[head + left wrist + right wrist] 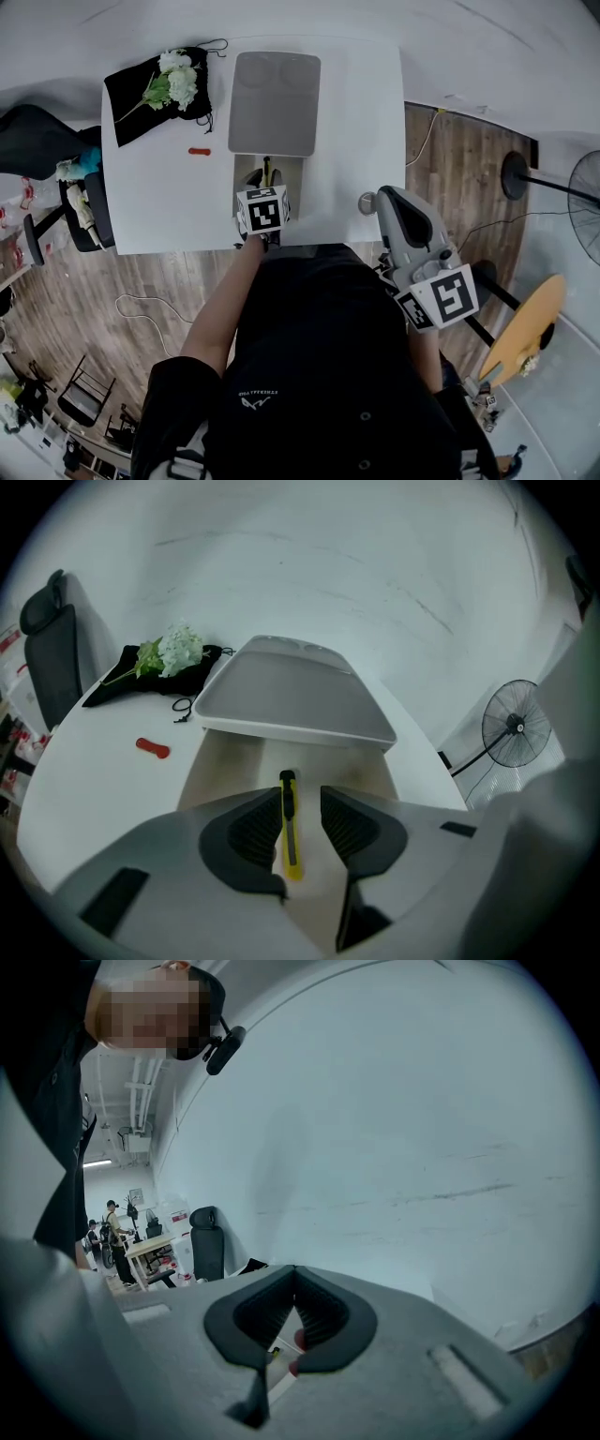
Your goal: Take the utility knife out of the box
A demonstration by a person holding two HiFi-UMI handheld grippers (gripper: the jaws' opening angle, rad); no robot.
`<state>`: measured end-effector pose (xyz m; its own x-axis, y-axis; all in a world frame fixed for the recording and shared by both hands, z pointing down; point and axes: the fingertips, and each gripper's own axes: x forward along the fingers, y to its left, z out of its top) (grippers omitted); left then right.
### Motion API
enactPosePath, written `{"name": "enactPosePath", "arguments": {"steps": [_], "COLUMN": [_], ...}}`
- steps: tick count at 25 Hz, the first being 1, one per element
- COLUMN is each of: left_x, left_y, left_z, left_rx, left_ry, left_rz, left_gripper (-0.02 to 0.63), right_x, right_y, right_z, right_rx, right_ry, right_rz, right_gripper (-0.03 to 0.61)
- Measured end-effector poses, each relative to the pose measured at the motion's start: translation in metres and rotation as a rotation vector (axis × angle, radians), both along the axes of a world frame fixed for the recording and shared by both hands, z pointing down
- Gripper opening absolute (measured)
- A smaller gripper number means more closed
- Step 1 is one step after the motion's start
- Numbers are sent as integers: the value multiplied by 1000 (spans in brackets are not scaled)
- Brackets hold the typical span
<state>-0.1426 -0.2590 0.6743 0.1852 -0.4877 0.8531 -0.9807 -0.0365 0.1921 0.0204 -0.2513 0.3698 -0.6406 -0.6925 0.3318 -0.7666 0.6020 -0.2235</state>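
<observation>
The left gripper (300, 797) hangs open over the box (220, 766) on the surface (84, 780), its jaws straddling the utility knife (290, 829) on the box floor, apparently lined up to pinch it. The right gripper (294, 1279) is closed, empty and off to the side.

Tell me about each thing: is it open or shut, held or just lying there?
box: open
lid: swung up and back
utility knife: lying flat in the box, not gripped
left gripper: open, one jaw on each side of the knife
right gripper: shut, nothing in it
</observation>
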Motion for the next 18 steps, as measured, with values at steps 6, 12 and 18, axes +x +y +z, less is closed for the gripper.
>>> {"name": "enactPosePath", "arguments": {"steps": [6,12,18], "left_x": [-4,-8,-10], "left_y": [-5,-8,-9], "left_z": [17,28,28], "left_rx": [-52,-85,-73], "left_ry": [-19,-34,-95], "left_rz": [-16,-19,-17], "left_gripper": [127,127,94], "right_x": [7,11,14], "right_y": [-7,-9,-8], "right_z": [5,10,13], "right_rx": [-17,-37,-41], "right_ry": [16,25,22], "right_rz": [37,69,94], "right_gripper": [5,5,5]}}
